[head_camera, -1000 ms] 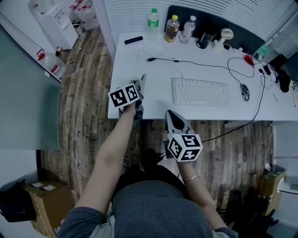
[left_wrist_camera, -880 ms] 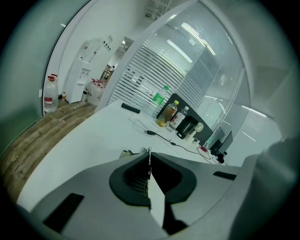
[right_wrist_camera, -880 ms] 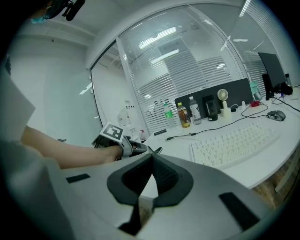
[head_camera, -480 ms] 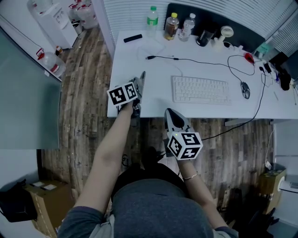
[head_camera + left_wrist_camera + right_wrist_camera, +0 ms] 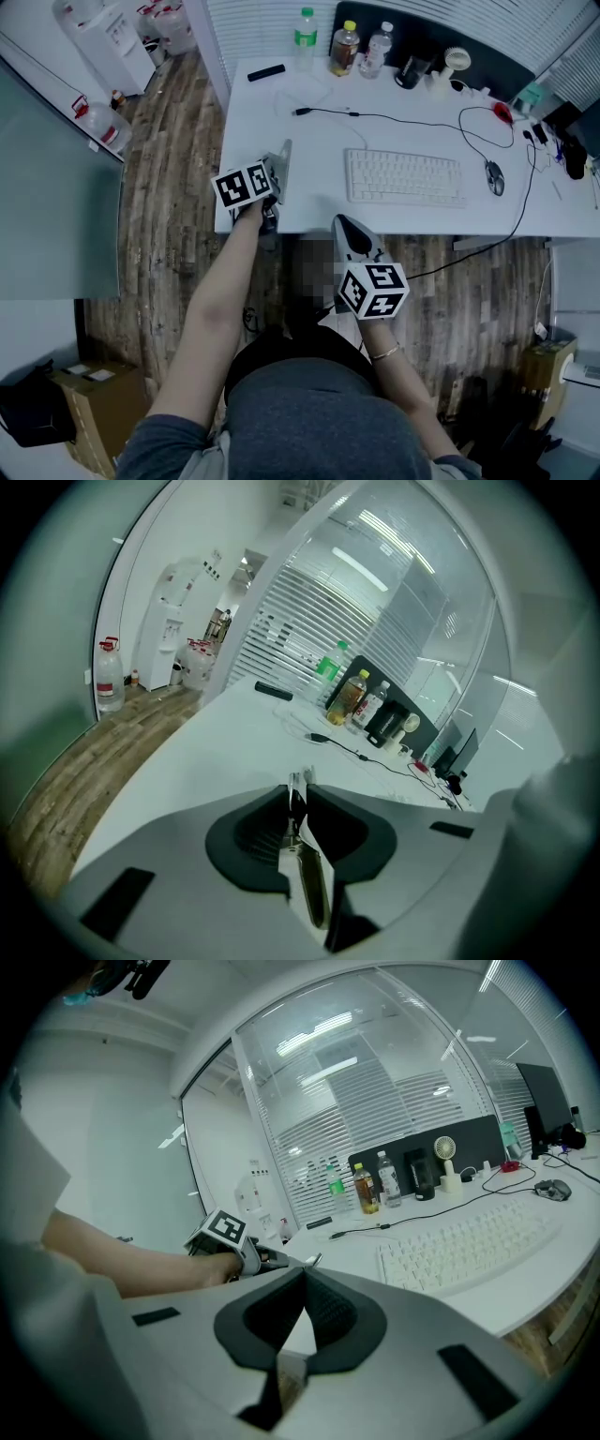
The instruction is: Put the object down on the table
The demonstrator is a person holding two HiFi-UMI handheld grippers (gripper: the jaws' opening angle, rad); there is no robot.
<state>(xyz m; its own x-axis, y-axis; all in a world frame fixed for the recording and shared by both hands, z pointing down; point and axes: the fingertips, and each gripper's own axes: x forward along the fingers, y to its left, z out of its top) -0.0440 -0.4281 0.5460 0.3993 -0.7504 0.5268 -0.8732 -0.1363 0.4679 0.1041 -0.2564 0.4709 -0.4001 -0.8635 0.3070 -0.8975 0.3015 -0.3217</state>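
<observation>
**Thin metal object** [image 5: 293,808]: being pinched between the closed fingers of the left gripper [image 5: 280,161], with its tips poking out ahead of them, over the near corner of the table [image 5: 309,150].

**Change:** the fingers are barely shifting from a second ago, so the release is judged not yet happening.

**Right gripper** [image 5: 345,225]: fingers closed on nothing.

**Far beyond the fingers:** a green-capped bottle [image 5: 306,28], a clear bottle [image 5: 377,49] and a yellow-capped bottle [image 5: 345,49] holding amber liquid.

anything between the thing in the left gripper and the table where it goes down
Nothing visible. The left gripper holds the thin metal piece over the table's near left corner, where the top is bare; the cable and keyboard lie farther in.
</observation>
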